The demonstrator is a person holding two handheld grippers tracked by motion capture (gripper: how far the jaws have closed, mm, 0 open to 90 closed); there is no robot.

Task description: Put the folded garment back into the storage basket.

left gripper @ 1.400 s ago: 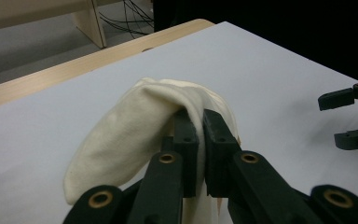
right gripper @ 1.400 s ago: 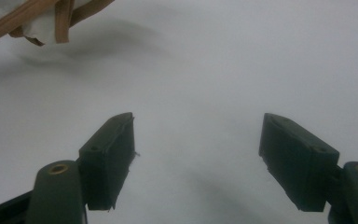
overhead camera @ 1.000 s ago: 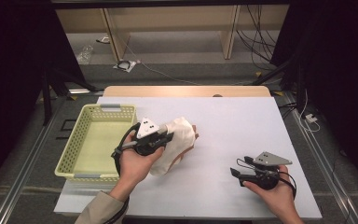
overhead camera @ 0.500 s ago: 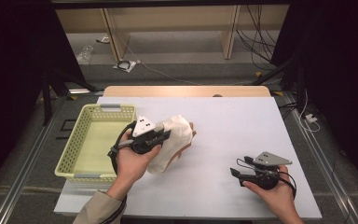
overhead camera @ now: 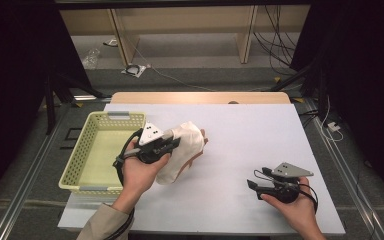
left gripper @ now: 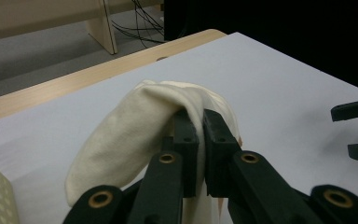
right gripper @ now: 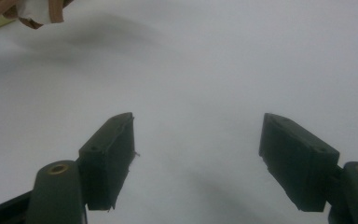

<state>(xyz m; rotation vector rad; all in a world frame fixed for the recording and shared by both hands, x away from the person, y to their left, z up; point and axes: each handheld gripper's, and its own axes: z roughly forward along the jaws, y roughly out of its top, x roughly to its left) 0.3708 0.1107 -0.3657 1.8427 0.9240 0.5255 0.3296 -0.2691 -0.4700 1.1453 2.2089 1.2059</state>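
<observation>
A cream cloth (overhead camera: 189,142) with a brownish edge hangs just above the white table, and my left gripper (overhead camera: 174,143) is shut on a fold of it. In the left gripper view the two black jaws (left gripper: 200,122) pinch the cloth (left gripper: 130,133), which drapes over them to the left. The yellow plastic basket (overhead camera: 86,150) stands just left of that hand. Near the table's front right, my right gripper (overhead camera: 254,186) rests low with its jaws wide apart. In its own view the right gripper (right gripper: 198,140) has only bare table between its pads (right gripper: 116,144).
The white table top (overhead camera: 250,135) reaches to a wooden strip along its far edge. Beyond it are a shelf frame and cables on the floor. My right gripper's jaw tips (left gripper: 352,112) show at the right edge of the left gripper view.
My left hand has drifted a little to the left, toward the basket, with the cloth still in its jaws. The right hand has stayed in place.
</observation>
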